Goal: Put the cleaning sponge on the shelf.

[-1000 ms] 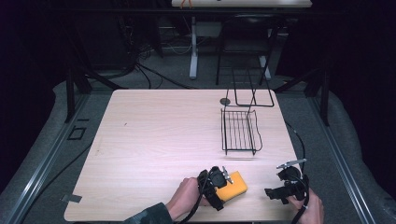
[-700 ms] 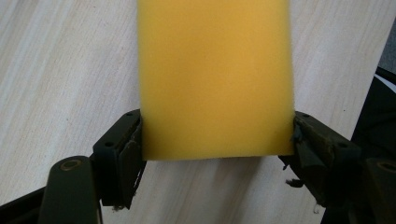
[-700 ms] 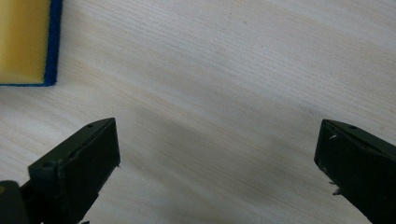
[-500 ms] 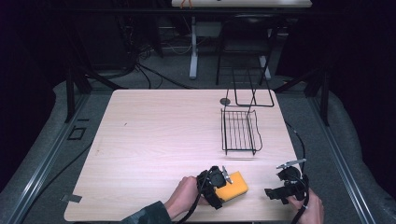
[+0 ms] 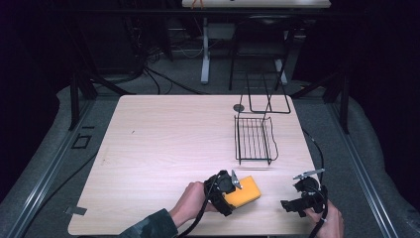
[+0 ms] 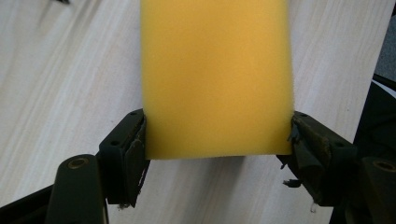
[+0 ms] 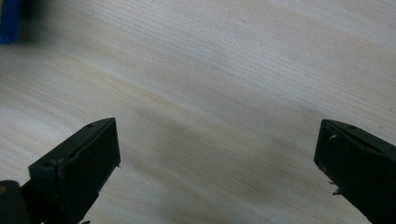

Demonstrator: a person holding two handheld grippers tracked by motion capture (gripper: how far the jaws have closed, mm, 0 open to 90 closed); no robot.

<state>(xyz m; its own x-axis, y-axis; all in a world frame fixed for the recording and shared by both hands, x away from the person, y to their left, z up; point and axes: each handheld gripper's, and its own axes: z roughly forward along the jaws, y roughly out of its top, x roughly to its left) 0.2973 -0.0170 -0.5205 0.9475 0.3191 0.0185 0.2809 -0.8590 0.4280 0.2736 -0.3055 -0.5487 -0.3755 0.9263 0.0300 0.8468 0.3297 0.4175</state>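
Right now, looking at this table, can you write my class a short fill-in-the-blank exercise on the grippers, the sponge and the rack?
1. The left gripper has its jaws on both sides of a sponge whose colour is ____.
2. The right gripper has its jaws wide apart, and between them lies nothing but the ____.
3. In the high view the black wire rack stands on the far ____ part of the table.

Missing words: yellow; table; right
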